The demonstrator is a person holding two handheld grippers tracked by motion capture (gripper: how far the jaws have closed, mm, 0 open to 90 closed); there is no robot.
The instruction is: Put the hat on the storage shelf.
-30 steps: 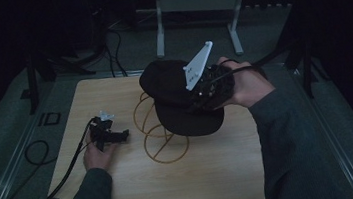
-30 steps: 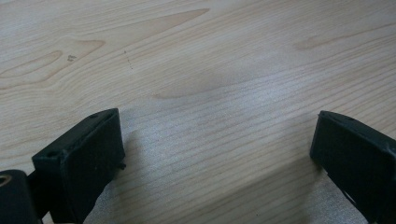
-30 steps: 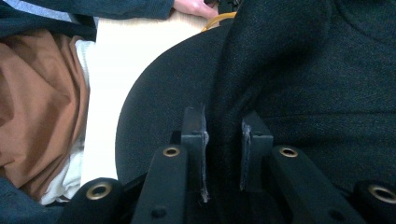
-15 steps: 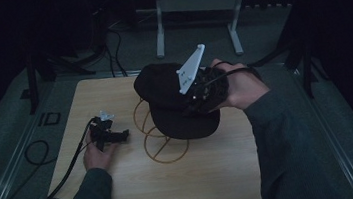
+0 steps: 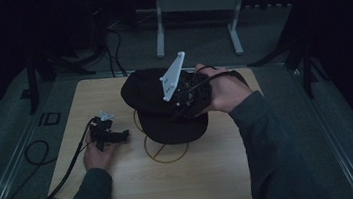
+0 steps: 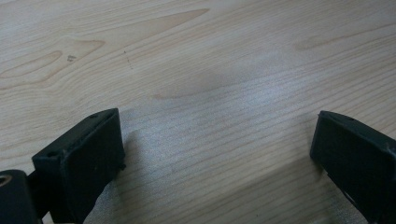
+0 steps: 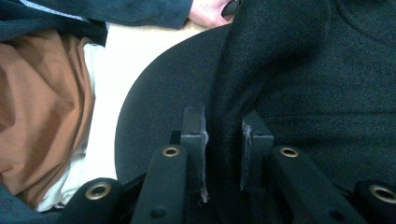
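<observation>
Dim room, pale wooden table (image 5: 140,194) as the landmark. Black cap (image 5: 151,90) held up above the table's middle, brim (image 5: 175,130) sloping toward the near edge. Under the cap, on the wood, a thin wire stand (image 5: 166,151) of gold-coloured loops, its round base ring lying flat just nearer than the brim. Right gripper (image 5: 184,96) at the cap's right side, grey three-cornered plate (image 5: 173,75) standing tilted on top, right hand (image 5: 226,90) wrapped round the body behind it. From the right gripper view: right gripper (image 7: 223,140) clenched on a fold of the cap's dark fabric (image 7: 299,70), the two jaws pressed close with the cloth pinched between them, curved brim edge off to the left over bright tabletop. Left gripper (image 5: 109,135) low at the table's left part, well apart from the cap, left hand (image 5: 98,156) behind it, cable (image 5: 65,175) trailing off toward the near-left corner. From the left gripper view: left gripper (image 6: 217,154) released, jaws spread wide, bare wood grain (image 6: 196,70) between and beyond them. Whether the jaw tips touch the wood: cannot tell.
</observation>
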